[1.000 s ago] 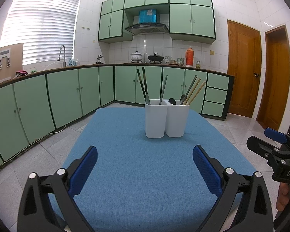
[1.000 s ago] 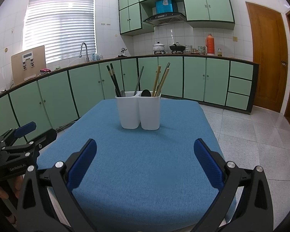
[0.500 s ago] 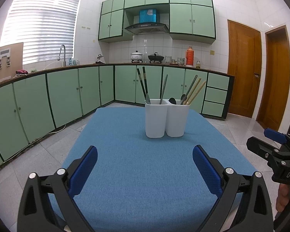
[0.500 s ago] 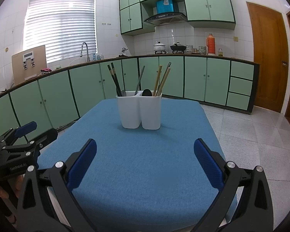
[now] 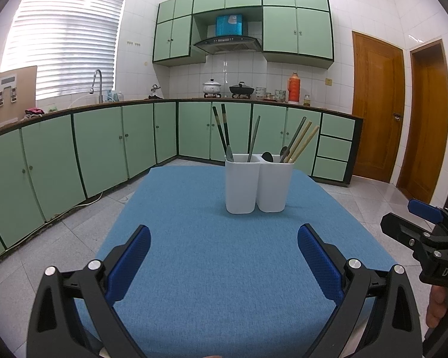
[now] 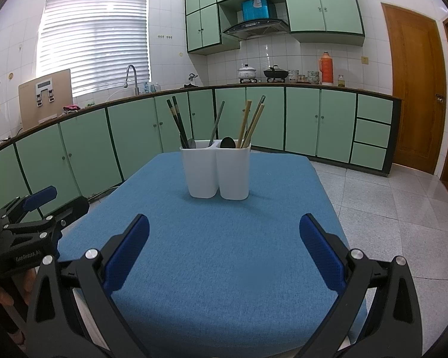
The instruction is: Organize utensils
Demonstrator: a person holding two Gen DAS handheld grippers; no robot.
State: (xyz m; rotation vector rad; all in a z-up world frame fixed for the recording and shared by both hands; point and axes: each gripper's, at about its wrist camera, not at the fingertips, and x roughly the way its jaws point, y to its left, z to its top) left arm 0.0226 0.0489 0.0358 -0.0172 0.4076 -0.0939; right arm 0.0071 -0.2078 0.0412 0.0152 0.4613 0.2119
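Both grippers idle, jaws spread wide, empty.
White holder (image 5: 258,183) mid-cloth, chopsticks and spoons inside; left gripper (image 5: 224,264) and right gripper (image 6: 224,256) short of it.

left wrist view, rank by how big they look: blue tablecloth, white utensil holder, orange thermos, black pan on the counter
1. blue tablecloth
2. white utensil holder
3. and 4. orange thermos and black pan: alike in apparent size, both far off on the counter, so no ranking.
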